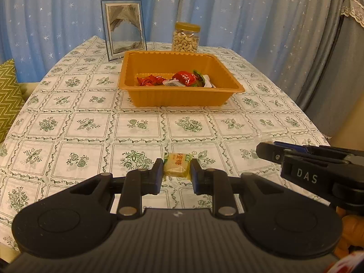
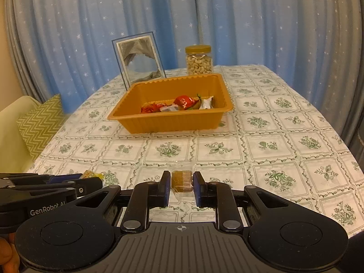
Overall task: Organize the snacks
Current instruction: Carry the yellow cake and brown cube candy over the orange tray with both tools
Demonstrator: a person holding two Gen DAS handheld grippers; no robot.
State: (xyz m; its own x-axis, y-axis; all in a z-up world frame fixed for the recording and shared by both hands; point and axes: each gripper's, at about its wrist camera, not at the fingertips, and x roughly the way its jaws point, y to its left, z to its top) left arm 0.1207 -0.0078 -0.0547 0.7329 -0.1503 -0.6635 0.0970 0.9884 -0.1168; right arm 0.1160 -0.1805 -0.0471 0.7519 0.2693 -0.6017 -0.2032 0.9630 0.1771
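Observation:
My left gripper is shut on a yellow-green wrapped candy low over the near part of the table. My right gripper is shut on a brown snack in a clear wrapper, also low over the near table. The two grippers are side by side; the right one shows in the left wrist view, the left one in the right wrist view. An orange plastic tray stands farther back in the middle of the table and holds several wrapped snacks, mostly red. It also shows in the right wrist view.
A jar of cashews and a framed picture stand behind the tray. The table has a green floral cloth. Blue starred curtains hang behind. A green zigzag cushion lies left of the table.

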